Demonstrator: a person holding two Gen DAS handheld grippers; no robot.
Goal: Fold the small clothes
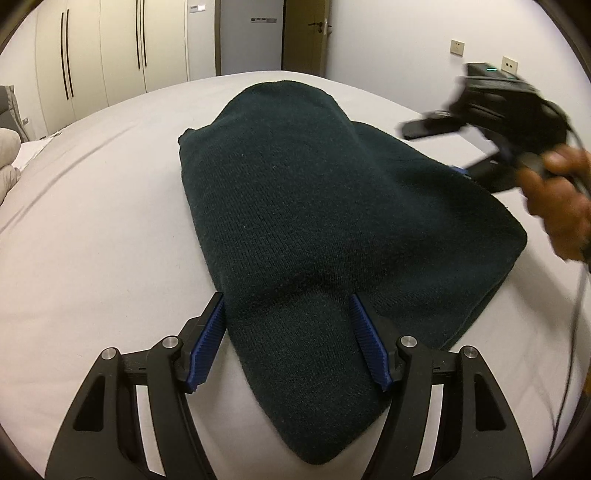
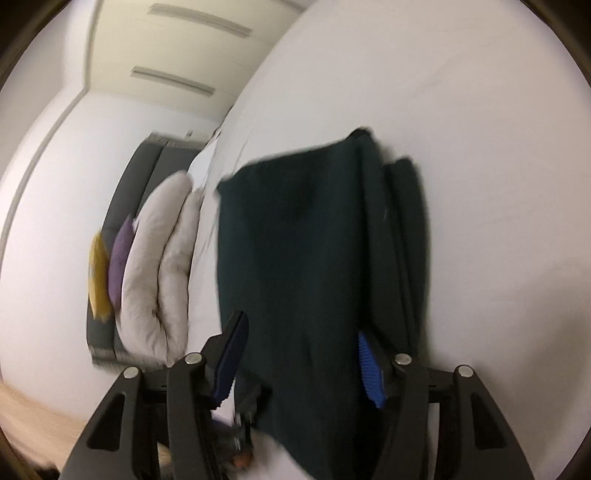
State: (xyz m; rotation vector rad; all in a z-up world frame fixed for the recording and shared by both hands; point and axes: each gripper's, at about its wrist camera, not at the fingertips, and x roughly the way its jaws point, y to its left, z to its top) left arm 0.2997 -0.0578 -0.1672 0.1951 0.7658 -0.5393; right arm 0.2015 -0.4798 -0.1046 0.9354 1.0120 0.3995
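Note:
A dark green knitted garment [image 1: 314,184] lies folded on the white bed [image 1: 92,240]. A narrow flap of it runs toward me between the blue pads of my left gripper [image 1: 288,325]. The jaws stand wide, one pad at each edge of the flap, and I see no squeeze on the fabric. My right gripper [image 1: 447,147], blurred and held by a hand [image 1: 557,206], hovers at the garment's far right edge with its fingers spread and nothing between them. In the tilted right wrist view, the right gripper [image 2: 301,362] is open and the garment [image 2: 306,258] lies beyond it.
Pale pillows [image 2: 155,266] with a purple cushion [image 2: 120,262] and a yellow one [image 2: 98,277] lean at the bed's head. Wardrobes [image 1: 110,48] and a door [image 1: 306,33] stand beyond the bed. A cable [image 1: 576,314] hangs from the right gripper.

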